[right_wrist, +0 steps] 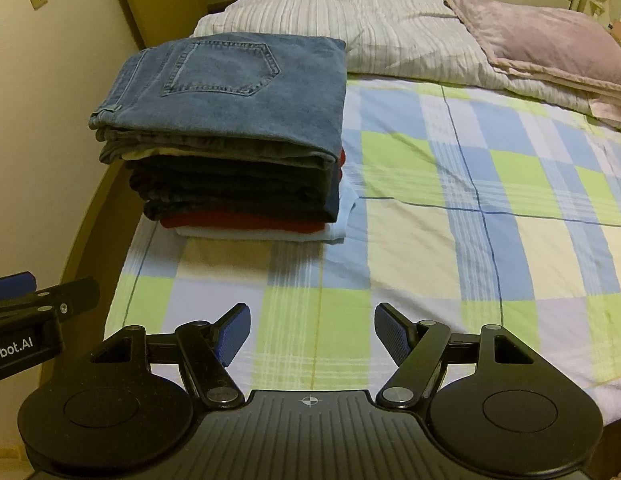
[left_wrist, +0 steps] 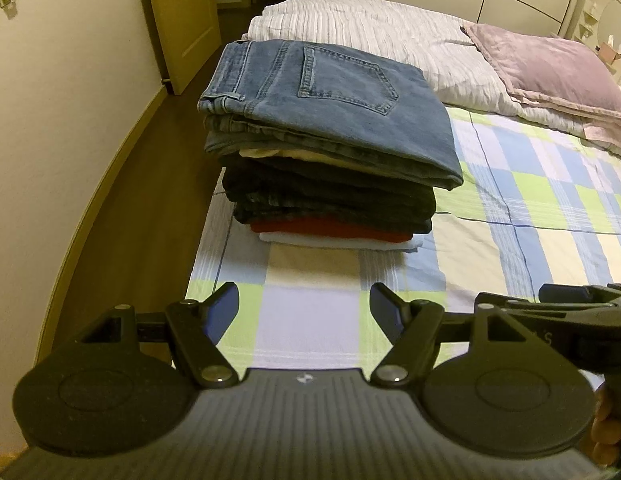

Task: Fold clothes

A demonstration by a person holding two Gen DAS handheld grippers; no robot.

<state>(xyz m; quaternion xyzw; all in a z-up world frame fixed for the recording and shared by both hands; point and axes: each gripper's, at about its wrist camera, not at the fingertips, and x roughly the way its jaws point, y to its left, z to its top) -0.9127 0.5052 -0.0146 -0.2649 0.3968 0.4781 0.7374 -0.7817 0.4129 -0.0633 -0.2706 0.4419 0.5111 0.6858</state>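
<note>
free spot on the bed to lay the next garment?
Bare checked bedsheet right of the folded clothes stack, short of the striped duvet and mauve pillow. Also the strip between stack and tongs. Bed's left edge is crowded.

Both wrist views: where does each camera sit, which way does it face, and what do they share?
Left wrist: sits behind the open left gripper, faces the stack of clothes straight ahead on the bed; the right gripper and some fingers show at the right edge.
Right wrist: sits behind the open right gripper, faces the bed, stack ahead-left; the left gripper shows at left.
Shared: stack, bed, purple pillow.
</note>
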